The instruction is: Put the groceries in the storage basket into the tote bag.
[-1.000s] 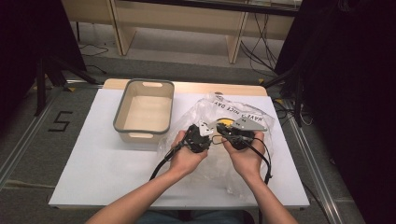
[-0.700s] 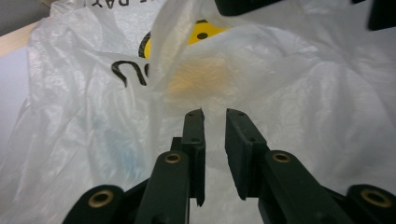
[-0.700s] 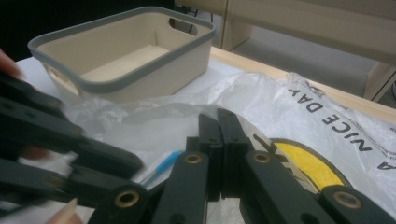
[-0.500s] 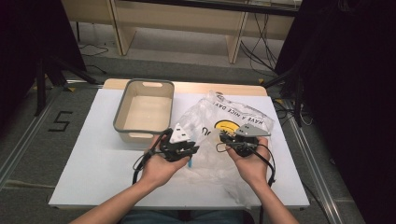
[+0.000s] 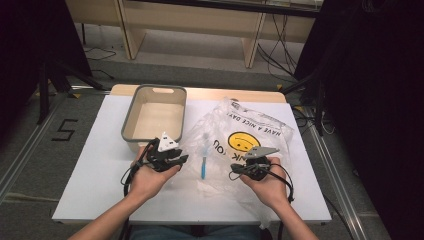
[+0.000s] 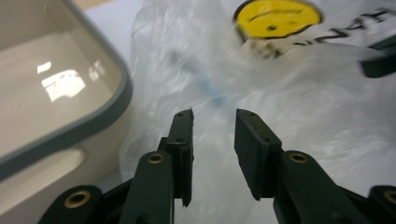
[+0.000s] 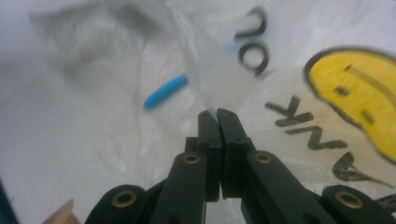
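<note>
Now my right gripper [image 7: 218, 113] pinches a fold of the bag [image 7: 210, 79]; my left gripper [image 6: 214, 122], jaws just opening, stands empty beside the bin [image 6: 70, 135].

Open tool [image 6: 214, 135] over plastic bag [image 6: 299, 121]

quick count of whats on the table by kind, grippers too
bag: 1
bin: 1
blue item inside the bag: 1
gripper: 2, left and right
total: 5
</note>
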`<state>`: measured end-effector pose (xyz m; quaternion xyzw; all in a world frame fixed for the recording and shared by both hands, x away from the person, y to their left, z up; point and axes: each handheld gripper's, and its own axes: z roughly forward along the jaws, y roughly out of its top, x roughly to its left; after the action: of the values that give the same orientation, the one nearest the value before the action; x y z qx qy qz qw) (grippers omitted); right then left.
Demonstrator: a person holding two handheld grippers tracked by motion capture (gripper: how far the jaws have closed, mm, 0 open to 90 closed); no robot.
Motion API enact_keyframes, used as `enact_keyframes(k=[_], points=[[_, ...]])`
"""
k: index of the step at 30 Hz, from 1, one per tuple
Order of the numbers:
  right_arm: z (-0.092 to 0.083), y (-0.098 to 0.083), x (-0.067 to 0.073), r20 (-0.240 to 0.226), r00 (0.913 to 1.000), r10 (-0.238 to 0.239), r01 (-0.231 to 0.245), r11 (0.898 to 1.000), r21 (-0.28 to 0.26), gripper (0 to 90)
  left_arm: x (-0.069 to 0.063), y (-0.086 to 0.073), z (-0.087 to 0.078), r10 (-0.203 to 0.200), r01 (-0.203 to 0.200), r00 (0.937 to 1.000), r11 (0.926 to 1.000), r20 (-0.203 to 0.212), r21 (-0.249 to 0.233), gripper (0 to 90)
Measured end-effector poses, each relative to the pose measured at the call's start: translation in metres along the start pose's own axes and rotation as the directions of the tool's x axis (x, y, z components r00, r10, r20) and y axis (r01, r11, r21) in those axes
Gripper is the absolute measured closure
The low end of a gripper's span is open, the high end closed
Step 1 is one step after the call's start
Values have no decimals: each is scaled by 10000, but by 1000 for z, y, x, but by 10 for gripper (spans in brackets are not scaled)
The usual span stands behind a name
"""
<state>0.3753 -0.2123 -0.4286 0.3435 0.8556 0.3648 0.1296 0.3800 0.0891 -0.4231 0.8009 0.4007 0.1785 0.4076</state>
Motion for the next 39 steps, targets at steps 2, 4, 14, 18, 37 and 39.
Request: enact_keyframes(k=[2,4,14,18,37,39], points=[[4,-5,0,-257,9996,-108,119,9989,454,889,7,-4,5,-108,112,9999,9995,-116,292,657],[8,-12,0,-601,9978,-280,341,9940,1042,884,13,-8,10,-229,240,9995,9983,-223,537,639],[22,-28,6,-1596,9845,-732,1104,9649,2383,781,25,-29,27,-239,308,9989,9825,-397,1837,636],[19,-27,5,-1628,9846,-632,944,9770,1914,677,24,-36,30,57,59,9988,9730,-496,2308,650],[-48,-31,-54,1964,9539,2269,-1918,9643,-1824,471,29,-38,8,-328,408,9957,9949,-867,924,397],[-52,-31,-55,2117,9477,2386,-1965,9595,-2017,464,31,-41,5,-589,651,9952,9947,-783,793,382]])
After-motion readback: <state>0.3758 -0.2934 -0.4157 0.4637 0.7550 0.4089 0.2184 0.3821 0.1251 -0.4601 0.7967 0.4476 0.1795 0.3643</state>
